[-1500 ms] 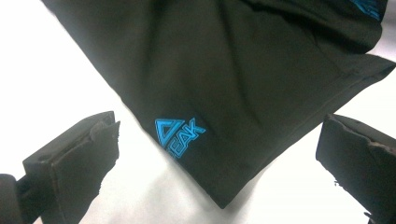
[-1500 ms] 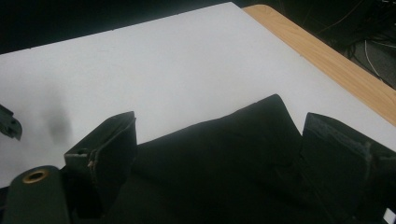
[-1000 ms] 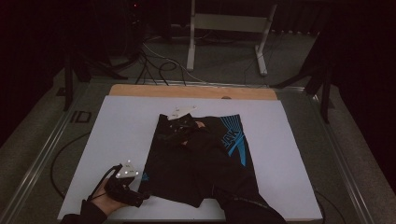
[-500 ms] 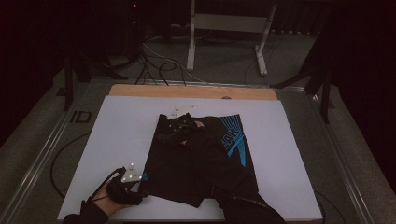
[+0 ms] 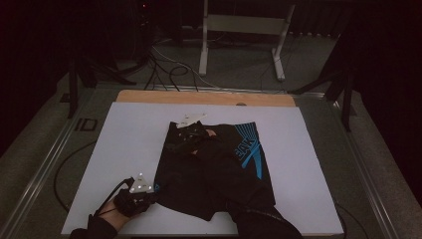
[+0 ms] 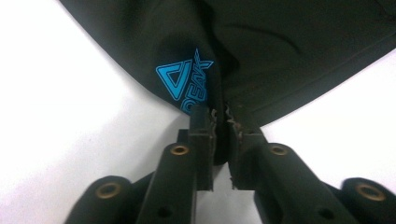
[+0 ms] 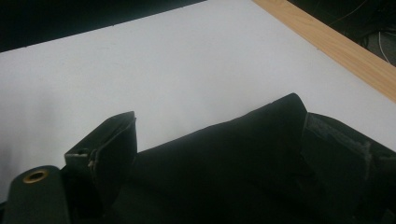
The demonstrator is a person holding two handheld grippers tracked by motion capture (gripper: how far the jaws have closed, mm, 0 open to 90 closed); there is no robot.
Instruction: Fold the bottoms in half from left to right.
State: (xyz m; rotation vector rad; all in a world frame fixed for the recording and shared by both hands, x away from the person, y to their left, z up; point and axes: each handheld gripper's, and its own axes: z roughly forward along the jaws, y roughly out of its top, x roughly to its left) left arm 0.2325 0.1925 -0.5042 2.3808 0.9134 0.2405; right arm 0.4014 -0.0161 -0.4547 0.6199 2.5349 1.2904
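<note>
On the white tabletop [image 5: 124,149] lies one pair of black shorts [image 5: 214,169], spread flat near the middle, with turquoise lettering on one leg toward the right and a small turquoise triangle logo [image 6: 184,79] at the near left hem. Two tools work on it. The left tool [image 5: 144,196], held in a hand [image 5: 112,214] at the near left corner of the garment, has its jaws pinched together on the hem of the shorts just beside that logo; in the left gripper view the fabric edge runs up between the two black jaws. The right tool [image 5: 191,130] sits at the far end of the shorts, on the waistband, with one grey three-cornered plate on top. In the right gripper view one jaw shows at the lower left and dark cloth covers the rest, so I cannot tell whether it is clamped or apart.

The white sheet covers a board whose wooden edge [image 5: 204,98] shows along the far side. Beyond it the room is dim: a grey floor, a tangle of cables [image 5: 164,69], and one pale metal stand [image 5: 244,30].
</note>
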